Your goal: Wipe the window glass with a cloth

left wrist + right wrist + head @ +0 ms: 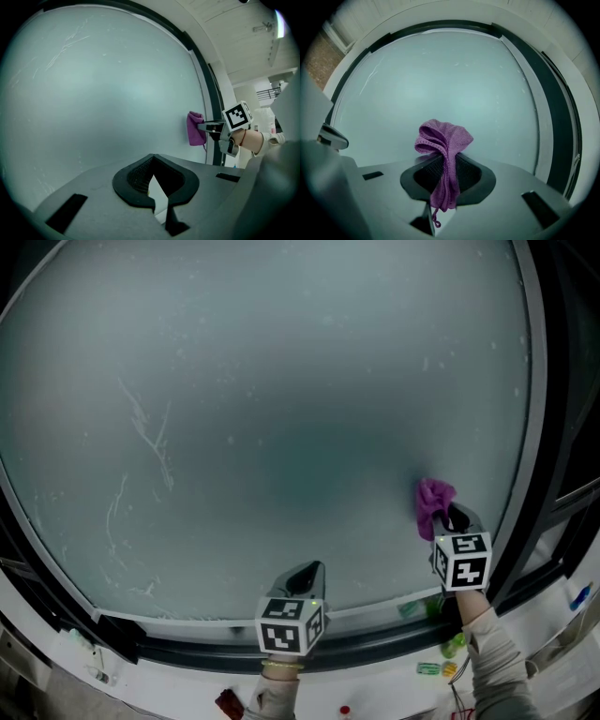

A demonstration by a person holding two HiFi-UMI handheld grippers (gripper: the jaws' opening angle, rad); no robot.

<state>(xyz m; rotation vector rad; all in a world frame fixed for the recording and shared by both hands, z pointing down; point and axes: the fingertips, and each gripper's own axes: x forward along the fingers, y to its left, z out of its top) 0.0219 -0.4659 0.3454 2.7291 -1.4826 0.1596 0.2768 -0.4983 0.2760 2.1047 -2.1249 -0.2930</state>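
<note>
A wide pane of hazy window glass [281,409] fills the scene, set in a dark frame [536,427] above a white sill [375,688] that carries a few small bits; faint pale streaks [155,437] mark the pane toward its left edge. The purple cloth [433,502] sits near the pane's right edge, low toward the lower right corner; it is bunched at the tip of the right gripper [452,519], and its puffed front seems to be at the glass, though contact is not sure. The right gripper's jaws are clenched on the cloth's gathered middle, with a loose tail and a thread hanging below. The left gripper [307,573] hangs by the pane's lower edge, its jaws drawn together with nothing between them. The cloth looks light, soft and limp, so it will likely fold and drag; a hold on the bunched middle suits it, and the glass probably wants even, moderate pressure.
</note>
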